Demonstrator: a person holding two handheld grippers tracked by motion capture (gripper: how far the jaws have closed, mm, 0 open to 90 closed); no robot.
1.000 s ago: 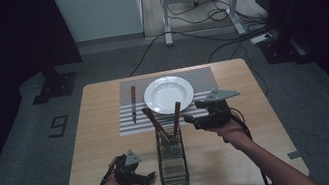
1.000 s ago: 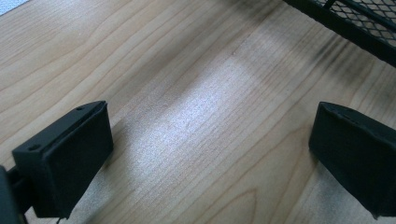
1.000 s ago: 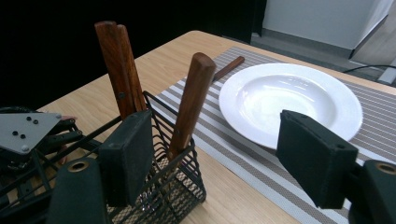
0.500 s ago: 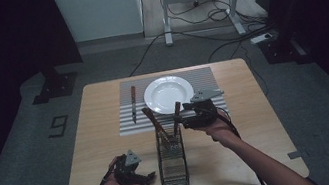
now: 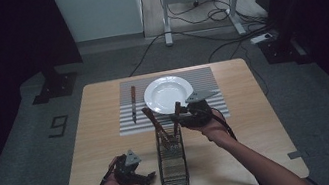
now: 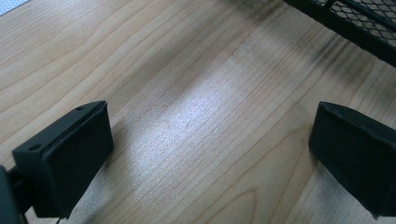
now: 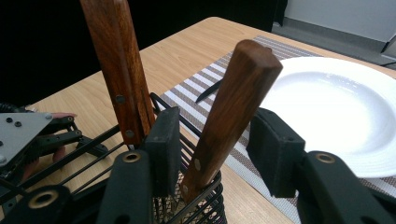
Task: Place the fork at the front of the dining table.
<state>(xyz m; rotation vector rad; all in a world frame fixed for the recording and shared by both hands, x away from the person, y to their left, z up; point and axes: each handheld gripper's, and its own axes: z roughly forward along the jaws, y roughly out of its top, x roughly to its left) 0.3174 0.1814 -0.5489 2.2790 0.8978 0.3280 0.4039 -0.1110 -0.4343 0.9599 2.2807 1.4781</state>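
Observation:
A black wire caddy (image 5: 172,164) stands on the table with two wooden-handled utensils upright in it. My right gripper (image 5: 178,118) is open, and its jaws straddle the right handle (image 7: 233,102) with a small gap on each side. The left handle (image 7: 119,60) rises just beyond the gripper's left pad (image 7: 163,140). My left gripper (image 5: 147,178) rests low by the caddy's left side. In the left gripper view it (image 6: 205,149) is wide open over bare wood, with the caddy's edge (image 6: 355,23) at the top right.
A white plate (image 5: 168,93) lies on a striped placemat (image 5: 200,77) behind the caddy. A wooden-handled knife (image 5: 133,103) lies on the mat left of the plate. The table's near edge runs close behind the caddy's front end.
My right gripper has moved left from beside the plate to the caddy, and its jaws now sit around the right wooden handle. The left gripper has stayed put.

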